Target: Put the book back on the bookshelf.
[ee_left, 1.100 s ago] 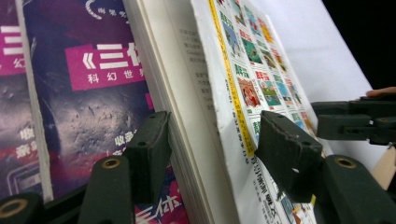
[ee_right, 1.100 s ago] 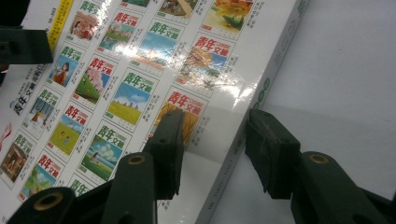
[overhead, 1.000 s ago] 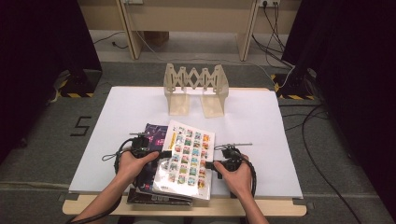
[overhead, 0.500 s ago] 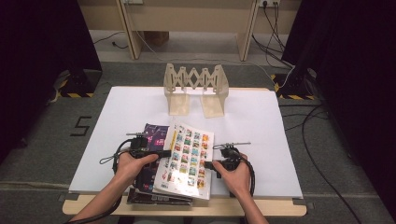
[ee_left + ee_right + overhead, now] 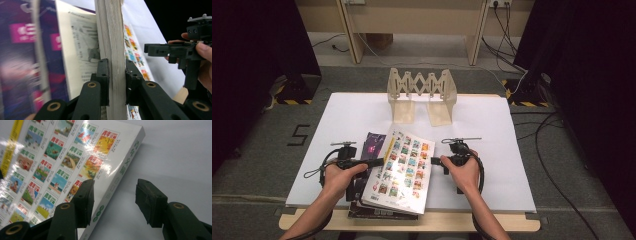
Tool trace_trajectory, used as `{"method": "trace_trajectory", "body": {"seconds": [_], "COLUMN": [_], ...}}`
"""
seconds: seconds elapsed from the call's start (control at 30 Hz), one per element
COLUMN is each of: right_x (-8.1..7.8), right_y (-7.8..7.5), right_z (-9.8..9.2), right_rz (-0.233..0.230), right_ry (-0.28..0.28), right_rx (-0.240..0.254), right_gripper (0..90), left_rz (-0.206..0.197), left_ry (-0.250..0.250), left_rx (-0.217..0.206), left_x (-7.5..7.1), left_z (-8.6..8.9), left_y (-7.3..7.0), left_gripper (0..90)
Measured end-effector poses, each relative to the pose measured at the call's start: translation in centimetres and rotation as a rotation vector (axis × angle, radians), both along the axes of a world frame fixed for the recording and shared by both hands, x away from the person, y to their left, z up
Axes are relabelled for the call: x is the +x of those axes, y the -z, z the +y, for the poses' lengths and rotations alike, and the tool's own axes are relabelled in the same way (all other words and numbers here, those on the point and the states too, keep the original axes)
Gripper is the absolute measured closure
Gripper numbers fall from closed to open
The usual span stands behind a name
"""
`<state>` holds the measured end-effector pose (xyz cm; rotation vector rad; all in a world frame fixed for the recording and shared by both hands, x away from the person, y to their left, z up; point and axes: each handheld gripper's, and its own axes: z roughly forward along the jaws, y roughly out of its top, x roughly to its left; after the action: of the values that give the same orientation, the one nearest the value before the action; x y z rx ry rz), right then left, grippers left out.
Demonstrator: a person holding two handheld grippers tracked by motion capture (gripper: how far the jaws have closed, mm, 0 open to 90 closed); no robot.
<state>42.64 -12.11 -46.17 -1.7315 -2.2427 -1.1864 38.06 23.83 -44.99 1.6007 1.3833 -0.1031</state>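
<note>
A thick book point(image 5: 404, 167) with a glossy cover of small colourful pictures lies on a stack at the table's front. My left gripper point(image 5: 379, 161) reaches in from the left. Its jaws have just been closing and now clamp the book's page block point(image 5: 112, 37) on both sides, left gripper point(image 5: 117, 82) shut on it. My right gripper point(image 5: 434, 161) is at the book's spine side. Its jaws have just been opening and stand wide, right gripper point(image 5: 113, 195), one over the cover point(image 5: 62, 157), the other over bare table, neither pressing.
A purple magazine point(image 5: 373, 145) sticks out from under the book at its left, with darker ones beneath at the front edge. A wooden folding rack point(image 5: 422, 92) stands at the back middle of the white table point(image 5: 492, 130).
The left jaws have closed onto the book's page edge. The right jaws have widened and let go of the spine side. Both hands have shifted a little.
</note>
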Motion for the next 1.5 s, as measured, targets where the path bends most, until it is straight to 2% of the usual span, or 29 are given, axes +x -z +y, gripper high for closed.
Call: {"method": "trace_trajectory", "body": {"seconds": [0.07, 0.13, 0.23, 0.27, 0.33, 0.53, 0.67, 0.77, 0.83, 0.87, 0.9, 0.97, 1.07, 1.13, 1.17, 1.33, 1.5], "right_x": [0.7, 1.2, 1.8, 2.0, 2.3, 3.2, 4.1, 4.1, 4.0, 4.0, 3.8, 3.6, 3.7, 3.8, 4.1, 4.9, 5.7], "right_y": [0.2, 0.3, 0.7, 0.9, 1.2, 1.6, 2.1, 1.9, 1.3, 1.3, 0.5, 0.0, -0.1, 0.0, 0.5, 1.3, 1.6], "right_z": [0.5, 1.3, 2.3, 2.4, 2.4, 2.5, 3.0, 2.9, 2.8, 2.8, 2.7, 2.6, 2.5, 2.5, 2.5, 2.9, 2.7], "right_rz": [0.014, 0.026, 0.051, 0.052, 0.072, 0.096, 0.111, 0.119, 0.11, 0.11, 0.075, 0.058, 0.051, 0.069, 0.086, 0.095, 0.118], "right_ry": [-0.006, -0.02, -0.027, -0.029, -0.016, 0.0, 0.008, 0.025, 0.039, 0.039, 0.042, 0.049, 0.051, 0.053, 0.05, 0.023, 0.002], "right_rx": [0.026, 0.021, 0.045, 0.041, 0.068, 0.105, 0.147, 0.153, 0.149, 0.149, 0.13, 0.13, 0.119, 0.118, 0.131, 0.148, 0.178], "right_gripper": [48.9, 48.8, 47.7, 46.2, 45.7, 43.5, 42.3, 47.3, 53.2, 53.2, 57.3, 59.3, 59.0, 58.0, 55.8, 50.9, 53.2], "left_rz": [-0.004, -0.001, 0.004, 0.005, 0.008, 0.015, 0.027, 0.035, 0.036, 0.036, 0.031, 0.032, 0.031, 0.031, 0.035, 0.035, 0.037], "left_ry": [-0.015, -0.022, -0.026, -0.025, -0.029, -0.02, -0.02, -0.004, 0.005, 0.005, 0.011, 0.017, 0.023, 0.024, 0.022, 0.03, 0.036], "left_rx": [0.015, 0.011, 0.011, 0.014, 0.019, 0.042, 0.049, 0.084, 0.094, 0.094, 0.105, 0.119, 0.13, 0.131, 0.127, 0.133, 0.148], "left_x": [-0.2, -0.3, -0.3, -0.3, -0.2, 0.0, 0.2, 0.4, 0.5, 0.5, 0.7, 0.9, 1.1, 1.1, 1.1, 1.2, 1.3], "left_z": [0.5, 0.7, 0.9, 0.9, 1.0, 0.9, 0.9, 0.8, 0.7, 0.7, 0.4, 0.2, 0.0, 0.0, 0.1, 0.1, 0.0], "left_y": [0.5, 0.8, 1.1, 1.2, 1.5, 1.6, 1.8, 1.4, 1.3, 1.3, 1.3, 1.3, 1.3, 1.3, 1.4, 1.4, 1.3], "left_gripper": [76.3, 76.1, 75.9, 75.9, 75.6, 74.7, 73.8, 73.7, 73.4, 73.3, 73.2, 72.9, 72.7, 72.8, 72.9, 72.8, 72.6]}}
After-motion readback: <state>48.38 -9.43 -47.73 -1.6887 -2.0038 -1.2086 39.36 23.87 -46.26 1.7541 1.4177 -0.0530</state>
